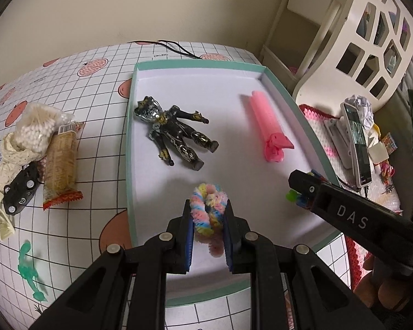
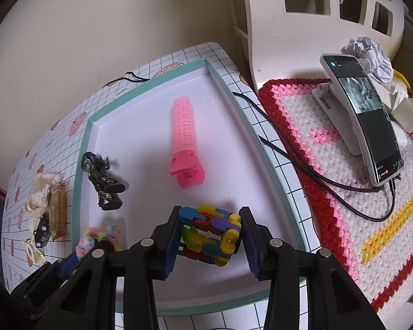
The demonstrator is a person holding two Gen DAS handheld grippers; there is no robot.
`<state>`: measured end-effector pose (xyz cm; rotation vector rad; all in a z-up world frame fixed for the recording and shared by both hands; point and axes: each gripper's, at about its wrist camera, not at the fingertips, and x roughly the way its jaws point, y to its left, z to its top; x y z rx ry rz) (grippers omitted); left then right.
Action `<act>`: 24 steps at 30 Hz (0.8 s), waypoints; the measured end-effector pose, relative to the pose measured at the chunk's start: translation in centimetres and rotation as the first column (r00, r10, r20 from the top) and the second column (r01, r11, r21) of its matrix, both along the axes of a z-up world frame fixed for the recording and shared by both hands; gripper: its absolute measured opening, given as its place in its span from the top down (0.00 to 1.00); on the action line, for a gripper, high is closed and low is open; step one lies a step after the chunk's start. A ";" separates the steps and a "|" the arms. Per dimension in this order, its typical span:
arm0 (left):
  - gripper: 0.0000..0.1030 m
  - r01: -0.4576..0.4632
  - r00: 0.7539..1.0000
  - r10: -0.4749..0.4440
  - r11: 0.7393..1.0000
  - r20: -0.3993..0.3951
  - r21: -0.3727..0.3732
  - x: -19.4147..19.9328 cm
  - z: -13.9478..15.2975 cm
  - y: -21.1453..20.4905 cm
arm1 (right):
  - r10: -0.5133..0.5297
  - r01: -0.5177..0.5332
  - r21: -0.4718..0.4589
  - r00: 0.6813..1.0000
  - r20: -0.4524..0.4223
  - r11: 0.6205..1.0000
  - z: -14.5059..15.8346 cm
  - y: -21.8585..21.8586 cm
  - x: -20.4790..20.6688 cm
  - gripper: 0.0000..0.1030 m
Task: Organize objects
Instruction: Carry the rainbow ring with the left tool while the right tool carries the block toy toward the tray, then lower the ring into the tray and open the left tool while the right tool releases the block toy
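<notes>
Spread over the table is a grid-printed cloth (image 1: pixel 96 88), and on it a shallow mint-rimmed tray (image 1: pixel 195 64) is set against a cream wall; inside the tray a black-and-gold action figure (image 1: pixel 173 133) and a pink hair clip (image 1: pixel 269 129) are laid well apart; outside it, to the left, a bag of cotton swabs (image 1: pixel 37 128), a snack bar (image 1: pixel 59 165), a black toy car (image 1: pixel 20 191) and a green figurine (image 1: pixel 27 269) are not yet gathered. Trouble could be caused by crowding: both grippers are held over the tray's near end, so one could be knocked by the other on release, and the soft piece could be dragged out on a ridged pad. The left gripper (image 1: pixel 208 220) is narrowed onto a pastel fuzzy chenille loop (image 1: pixel 209 211), which is pinched between its blue pads; the right gripper (image 2: pixel 210 236) is closed partway around a multicoloured link-chain toy (image 2: pixel 209 233), which is touched on both sides, just above the tray floor.
</notes>
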<state>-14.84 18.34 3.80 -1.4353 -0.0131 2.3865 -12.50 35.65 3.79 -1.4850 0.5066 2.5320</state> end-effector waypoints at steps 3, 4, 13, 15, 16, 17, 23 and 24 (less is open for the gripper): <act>0.81 0.007 1.000 -0.007 1.000 0.002 -0.010 0.0 -0.1 0.2 | 0.006 -0.006 0.002 1.000 0.002 1.000 0.0 -0.1 -0.1 0.58; 0.81 0.009 1.000 -0.009 1.000 0.001 -0.013 0.0 -0.2 0.3 | 0.009 -0.009 0.003 1.000 0.002 1.000 0.0 -0.1 -0.1 0.58; 0.80 0.011 1.000 -0.011 1.000 0.002 -0.015 -0.1 -0.3 0.1 | 0.017 -0.017 0.010 1.000 -0.008 1.000 0.2 -0.3 -0.2 0.58; 0.78 0.015 1.000 -0.015 1.000 -0.007 -0.020 -0.1 -0.1 0.1 | 0.021 -0.021 0.007 1.000 -0.013 1.000 0.2 -0.3 -0.2 0.58; 0.76 0.016 1.000 -0.017 1.000 -0.010 -0.020 0.0 0.0 0.1 | 0.022 -0.022 0.008 1.000 -0.016 1.000 0.3 -0.3 -0.1 0.57; 0.72 0.016 1.000 -0.017 1.000 -0.013 -0.018 0.0 0.1 0.1 | 0.022 -0.022 0.010 1.000 -0.019 1.000 0.3 -0.3 -0.1 0.57; 0.60 0.001 1.000 -0.001 1.000 -0.021 0.002 -0.1 0.7 -0.4 | 0.027 -0.026 0.010 0.998 -0.051 1.000 0.8 -0.2 0.0 0.56; 0.59 -0.002 1.000 0.002 1.000 -0.022 0.009 -0.2 0.8 -0.5 | 0.027 -0.026 0.012 0.998 -0.057 1.000 0.9 -0.3 0.1 0.56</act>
